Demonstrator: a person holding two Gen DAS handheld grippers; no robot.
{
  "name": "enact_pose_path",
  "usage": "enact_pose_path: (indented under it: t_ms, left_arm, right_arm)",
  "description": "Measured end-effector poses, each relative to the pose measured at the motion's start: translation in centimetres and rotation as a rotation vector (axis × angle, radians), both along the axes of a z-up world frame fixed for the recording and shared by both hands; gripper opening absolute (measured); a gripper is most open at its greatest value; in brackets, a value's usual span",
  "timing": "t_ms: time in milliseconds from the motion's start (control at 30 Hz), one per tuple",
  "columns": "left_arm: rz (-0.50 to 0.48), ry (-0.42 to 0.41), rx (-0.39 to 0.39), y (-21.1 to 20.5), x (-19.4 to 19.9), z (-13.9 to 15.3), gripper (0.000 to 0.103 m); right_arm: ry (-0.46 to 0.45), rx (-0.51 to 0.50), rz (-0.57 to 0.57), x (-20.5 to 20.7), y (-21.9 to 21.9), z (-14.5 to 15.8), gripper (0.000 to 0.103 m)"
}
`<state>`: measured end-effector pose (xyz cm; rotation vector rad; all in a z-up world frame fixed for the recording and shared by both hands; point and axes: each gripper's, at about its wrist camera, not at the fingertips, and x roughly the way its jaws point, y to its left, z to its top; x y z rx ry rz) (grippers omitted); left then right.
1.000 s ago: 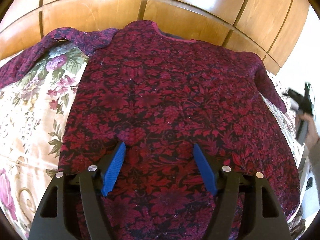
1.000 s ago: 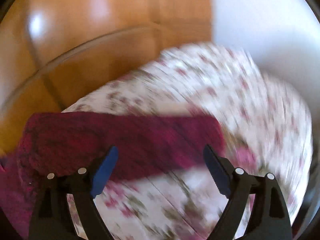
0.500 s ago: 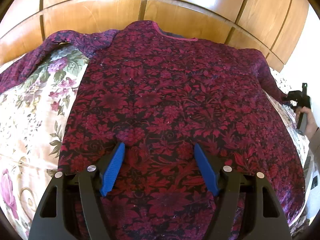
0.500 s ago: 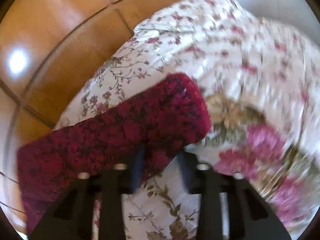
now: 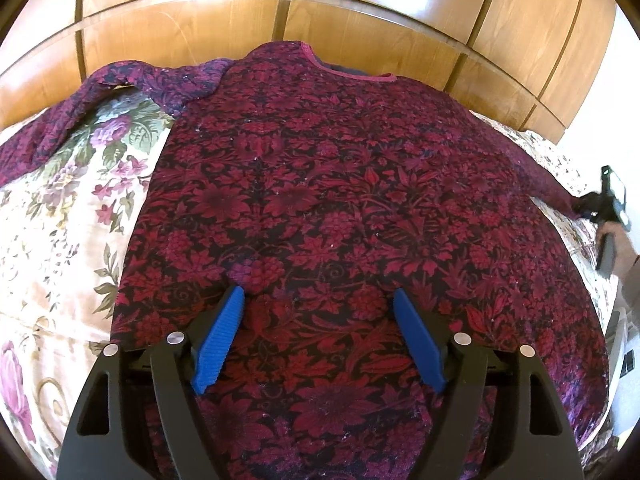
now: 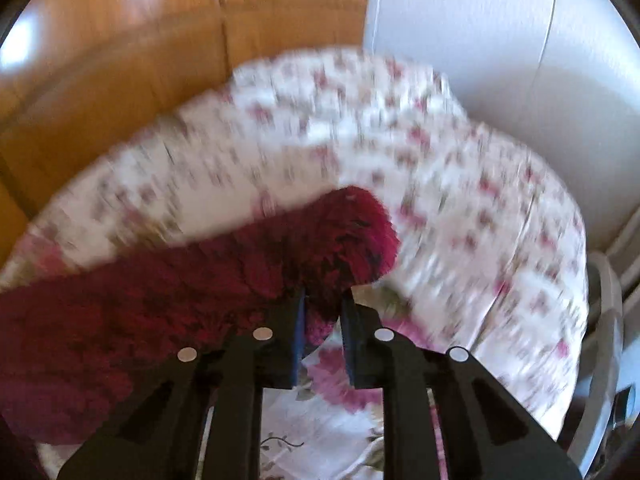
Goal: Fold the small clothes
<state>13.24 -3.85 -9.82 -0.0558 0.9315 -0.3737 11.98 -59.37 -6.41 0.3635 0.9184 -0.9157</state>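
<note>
A dark red floral long-sleeved top [image 5: 340, 208] lies spread flat on a floral bedspread [image 5: 52, 240], neckline toward the wooden wall. My left gripper [image 5: 318, 308] is open and hovers over the lower middle of the top, holding nothing. My right gripper [image 6: 323, 300] is shut on the end of the top's right sleeve [image 6: 224, 272], with the cuff bunched between the blue pads. In the left wrist view the right gripper [image 5: 600, 210] shows at the far right, at the sleeve's tip. The left sleeve [image 5: 100, 100] lies stretched out to the left.
A wooden panelled wall [image 5: 320, 8] runs behind the bed. A white wall [image 6: 500, 40] stands past the bed's right edge. A grey chair or frame [image 6: 604, 344] sits beside the bed at the right. The right wrist view is motion-blurred.
My right gripper went from open above the sleeve to shut on the cuff, and the sleeve end has shifted with it. My left gripper has stayed open over the top.
</note>
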Motion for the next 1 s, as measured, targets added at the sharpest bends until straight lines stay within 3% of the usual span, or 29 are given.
enact_pose_path:
  t_ms: [67,133,200,367,500,633,800,900,1000]
  left_arm:
    - [0.000,-0.001,0.000,0.0,0.0,0.0,0.076]
    - [-0.003,-0.002,-0.002,0.0,0.0,0.0,0.078]
    - [-0.004,-0.004,-0.002,-0.1,0.1,0.0,0.078]
    - [0.004,-0.006,-0.028,0.2,-0.2,0.2,0.078]
    - [0.064,0.008,-0.114,2.2,-0.5,1.4,0.078]
    - [0.208,-0.011,-0.207,7.2,-1.0,3.3,0.078]
    - [0.431,-0.057,-0.164,16.0,-1.0,4.6,0.078]
    - [0.565,-0.040,-0.145,21.9,-0.4,4.4,0.078]
    - [0.719,-0.007,-0.189,28.8,0.7,3.8,0.078]
  right_arm:
    - [0.051,-0.064,0.027,0.2,0.8,-0.2,0.027]
    - [0.081,-0.085,0.029,0.1,1.1,0.3,0.044]
    - [0.050,-0.095,0.019,-0.6,1.5,1.8,0.078]
    - [-0.068,-0.077,0.157,0.3,7.1,4.8,0.091]
    - [-0.147,-0.018,0.334,2.9,14.3,5.7,0.093]
    - [-0.198,0.049,0.557,6.0,23.2,5.9,0.095]
    - [-0.191,0.076,0.823,8.9,34.5,4.3,0.099]
    - [-0.144,0.095,0.903,10.3,38.7,2.2,0.099]
    - [-0.074,0.073,0.940,11.3,41.4,-0.3,0.101]
